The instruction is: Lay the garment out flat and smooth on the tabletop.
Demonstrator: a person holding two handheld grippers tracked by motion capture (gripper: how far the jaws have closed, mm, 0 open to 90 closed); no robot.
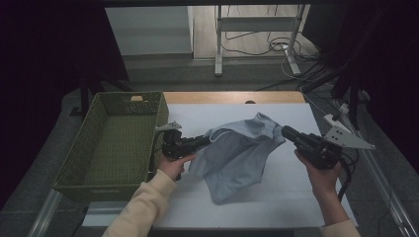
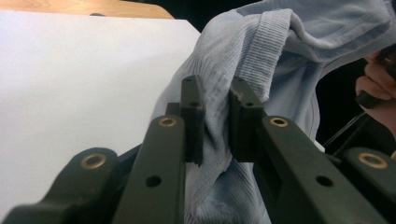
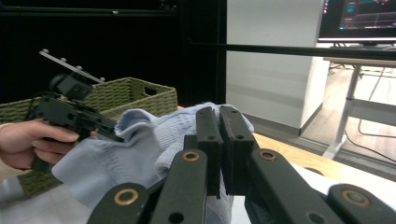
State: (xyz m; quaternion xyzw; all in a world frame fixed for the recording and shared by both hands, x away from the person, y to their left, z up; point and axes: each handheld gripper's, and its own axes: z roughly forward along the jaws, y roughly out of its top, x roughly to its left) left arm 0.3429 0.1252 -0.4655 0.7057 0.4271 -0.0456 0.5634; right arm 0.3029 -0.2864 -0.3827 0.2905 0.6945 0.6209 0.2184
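on pale blue garment (image 1: 237, 153): no readable label or writing.

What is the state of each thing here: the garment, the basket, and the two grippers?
Garment: light blue, held up at two corners, lower end resting on the table.
Basket: green wicker, upright, with nothing inside.
Left gripper: shut on the garment's ribbed edge.
Right gripper: shut on the garment.
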